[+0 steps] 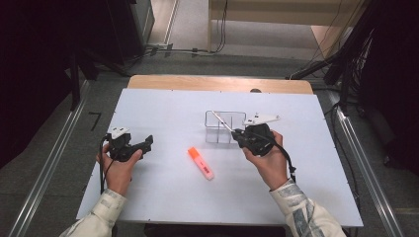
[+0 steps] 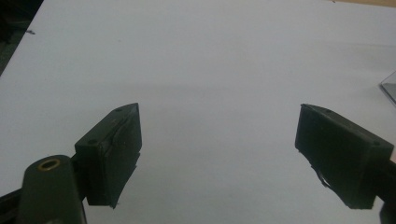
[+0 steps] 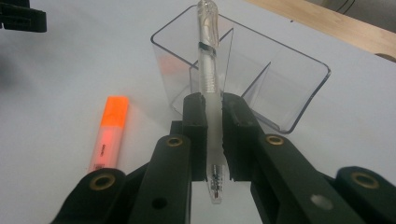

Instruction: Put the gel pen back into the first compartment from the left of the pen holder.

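The right gripper is clenched mid-barrel on a clear pen, likely light, stiff and slippery, its top toward 12 o'clock above the clear holder; the left gripper stands released.

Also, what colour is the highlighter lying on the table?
Orange cap, pinkish body: the highlighter shows best in the right gripper view.

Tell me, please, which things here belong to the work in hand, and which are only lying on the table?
In the job:
- pen, clamped in the right gripper
- clear holder, just beyond the pen

Lying about:
- orange highlighter, flat on the table, untouched
- left gripper, open with nothing between its jaws
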`<state>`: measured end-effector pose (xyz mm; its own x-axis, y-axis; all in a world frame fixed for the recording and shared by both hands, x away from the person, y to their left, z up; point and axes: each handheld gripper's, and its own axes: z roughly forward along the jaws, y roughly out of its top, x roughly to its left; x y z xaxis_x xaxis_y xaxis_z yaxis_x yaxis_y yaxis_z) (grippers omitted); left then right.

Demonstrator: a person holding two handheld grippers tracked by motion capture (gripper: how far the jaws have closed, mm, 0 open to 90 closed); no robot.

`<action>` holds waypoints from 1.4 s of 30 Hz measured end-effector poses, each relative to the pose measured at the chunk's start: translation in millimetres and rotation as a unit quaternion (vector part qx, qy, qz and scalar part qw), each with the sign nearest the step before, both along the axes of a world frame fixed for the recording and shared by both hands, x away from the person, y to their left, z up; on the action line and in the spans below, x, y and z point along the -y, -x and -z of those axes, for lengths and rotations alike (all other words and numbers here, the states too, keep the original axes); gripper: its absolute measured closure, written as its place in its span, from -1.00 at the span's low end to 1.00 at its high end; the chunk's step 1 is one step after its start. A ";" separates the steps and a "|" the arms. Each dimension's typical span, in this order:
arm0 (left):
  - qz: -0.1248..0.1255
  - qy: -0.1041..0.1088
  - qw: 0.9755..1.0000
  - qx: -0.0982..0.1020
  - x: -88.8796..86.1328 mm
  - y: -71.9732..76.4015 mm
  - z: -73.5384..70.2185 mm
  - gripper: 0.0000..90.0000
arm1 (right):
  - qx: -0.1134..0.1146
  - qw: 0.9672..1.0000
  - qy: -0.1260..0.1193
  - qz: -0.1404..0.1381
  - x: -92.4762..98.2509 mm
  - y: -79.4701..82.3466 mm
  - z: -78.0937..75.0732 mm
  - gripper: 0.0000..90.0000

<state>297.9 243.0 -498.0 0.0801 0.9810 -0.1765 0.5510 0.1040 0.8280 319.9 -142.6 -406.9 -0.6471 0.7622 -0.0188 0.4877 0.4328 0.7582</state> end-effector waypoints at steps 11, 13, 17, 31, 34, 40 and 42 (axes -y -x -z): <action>-0.001 0.000 1.000 0.000 -0.3 0.2 -0.4 -0.66 | -0.002 1.000 0.004 -0.002 -1.1 -1.4 -2.6 0.75; -0.001 0.000 1.000 0.000 -0.4 0.2 -0.4 -0.66 | 0.000 1.000 0.006 -0.003 -1.1 -1.8 -3.6 0.75; 0.000 0.000 1.000 0.001 -0.3 0.0 -0.3 -0.66 | -0.003 1.000 0.009 -0.003 -1.4 -2.8 -5.1 0.74; 0.001 0.000 1.000 0.001 -0.3 -0.2 -0.1 -0.66 | -0.011 1.000 0.025 -0.009 -4.0 -6.0 -10.0 0.74; -0.001 0.000 1.000 0.000 -0.3 -0.1 -0.3 -0.66 | -0.012 0.999 0.029 -0.009 -4.9 -7.0 -10.8 0.74; 0.000 0.001 1.000 0.001 -0.2 -0.2 -0.1 -0.66 | -0.017 0.999 0.036 -0.013 -8.0 -9.4 -11.6 0.74; -0.001 0.002 1.000 0.000 -0.1 -0.3 -0.1 -0.66 | -0.019 0.999 0.041 -0.015 -9.4 -10.7 -12.5 0.74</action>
<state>298.2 243.2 -497.9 0.0790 0.9805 -0.1799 0.5502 0.1076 0.8281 330.6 -133.2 -394.4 -0.6715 0.7389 -0.0552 0.5012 0.5079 0.7006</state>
